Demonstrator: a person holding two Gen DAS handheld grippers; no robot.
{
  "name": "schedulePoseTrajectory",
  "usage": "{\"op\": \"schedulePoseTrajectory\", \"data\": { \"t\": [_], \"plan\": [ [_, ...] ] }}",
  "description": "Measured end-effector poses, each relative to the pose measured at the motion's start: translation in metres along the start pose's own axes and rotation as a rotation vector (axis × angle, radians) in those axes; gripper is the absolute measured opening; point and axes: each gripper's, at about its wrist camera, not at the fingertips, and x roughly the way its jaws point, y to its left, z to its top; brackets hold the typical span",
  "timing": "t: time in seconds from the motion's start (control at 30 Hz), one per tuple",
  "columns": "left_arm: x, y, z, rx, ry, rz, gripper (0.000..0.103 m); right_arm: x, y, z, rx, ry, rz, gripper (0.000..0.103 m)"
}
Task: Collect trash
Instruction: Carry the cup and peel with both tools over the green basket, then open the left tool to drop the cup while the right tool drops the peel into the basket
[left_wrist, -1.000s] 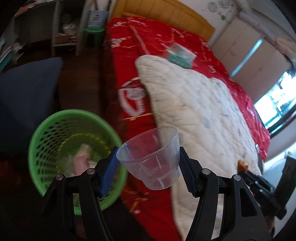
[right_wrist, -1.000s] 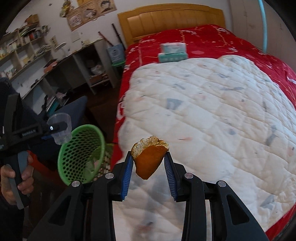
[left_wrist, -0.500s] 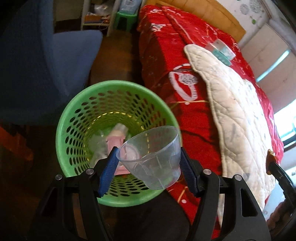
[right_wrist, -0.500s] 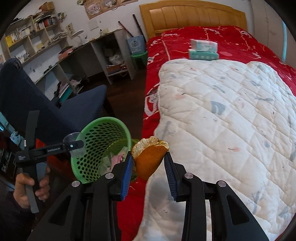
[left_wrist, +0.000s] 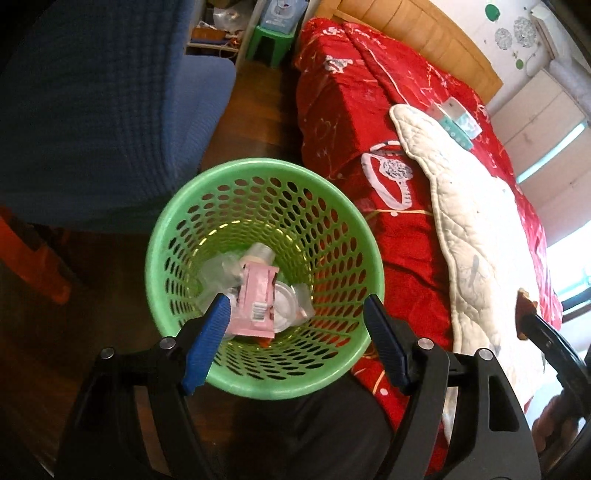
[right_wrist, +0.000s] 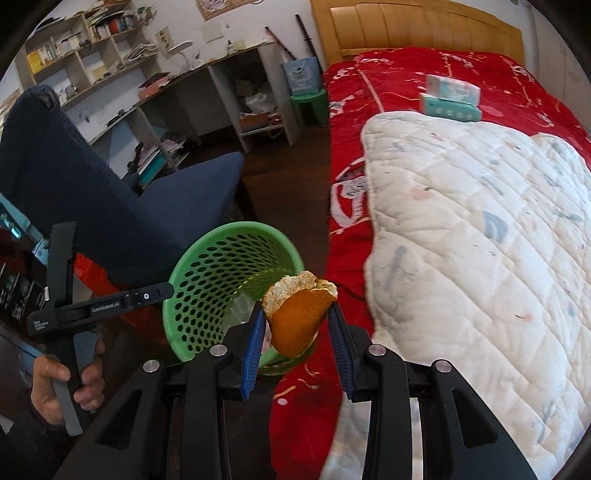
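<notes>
My left gripper (left_wrist: 295, 301) hangs over the green mesh basket (left_wrist: 258, 166), its jaws opening with nothing between them. In the basket lie a clear plastic cup (left_wrist: 286, 308), a pink wrapper (left_wrist: 255, 299) and other clear scraps. My right gripper (right_wrist: 295, 308) is shut on a piece of orange peel (right_wrist: 299, 321), just right of the basket (right_wrist: 192, 266) and over the bed's edge. The left gripper (right_wrist: 162, 291) shows from the side at the basket's near rim, held by a hand (right_wrist: 48, 376). The peel (left_wrist: 522, 302) also shows at the right edge of the left wrist view.
A dark blue chair (right_wrist: 110, 192) stands just behind the basket. The bed with a red quilt (right_wrist: 424, 81) and a white quilted cover (right_wrist: 480, 229) fills the right side, with a tissue box (right_wrist: 450, 98) on it. A desk with shelves (right_wrist: 184, 85) and a green stool (right_wrist: 308, 101) stand at the back.
The left gripper moved over the basket and widened; the clear cup left its jaws and lies in the basket. The right gripper carried the peel left, closer to the basket.
</notes>
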Motion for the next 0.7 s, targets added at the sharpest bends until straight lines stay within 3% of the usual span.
{"op": "schedulePoseTrajectory", "data": {
  "t": [0.53,0.7],
  "plan": [
    [-0.050,0.036,-0.009,-0.041,-0.101,0.038,0.074,0.055,0.064,0.012,-0.065,0.099,0.109,0.037],
    [-0.054,0.042,-0.012,-0.051,-0.108,0.040,0.074,0.067,0.077,0.013,-0.066,0.111,0.134,0.047]
  ]
}}
